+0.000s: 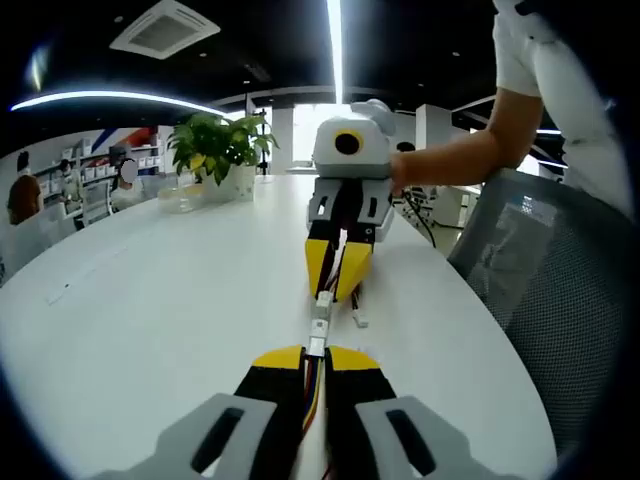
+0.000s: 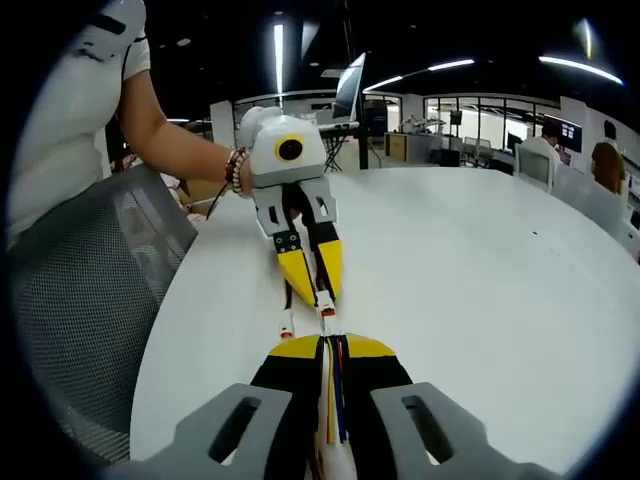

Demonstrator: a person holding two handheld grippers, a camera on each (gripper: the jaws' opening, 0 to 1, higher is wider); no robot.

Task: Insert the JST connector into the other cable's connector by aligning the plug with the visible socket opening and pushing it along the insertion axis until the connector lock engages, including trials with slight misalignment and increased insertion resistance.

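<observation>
My left gripper (image 1: 316,357) is shut on a cable of coloured wires, and its white JST connector (image 1: 318,343) sticks out past the yellow tips. Facing it, my right gripper (image 1: 338,285) is shut on the other cable, whose white connector (image 1: 323,303) meets the first end to end. In the right gripper view, my right gripper (image 2: 331,347) pinches red, yellow and dark wires, and the left gripper (image 2: 313,288) holds its connector (image 2: 325,310) right at my tips. Whether the two connectors are locked together I cannot tell. A loose white cable end (image 1: 358,319) (image 2: 287,326) lies on the table beside them.
The white oval table (image 1: 150,320) spreads wide to one side. A potted plant (image 1: 220,150) and a clear dish stand at its far end. A grey mesh chair (image 1: 560,290) (image 2: 90,290) sits close to the table edge, beside the person's arm (image 1: 450,160).
</observation>
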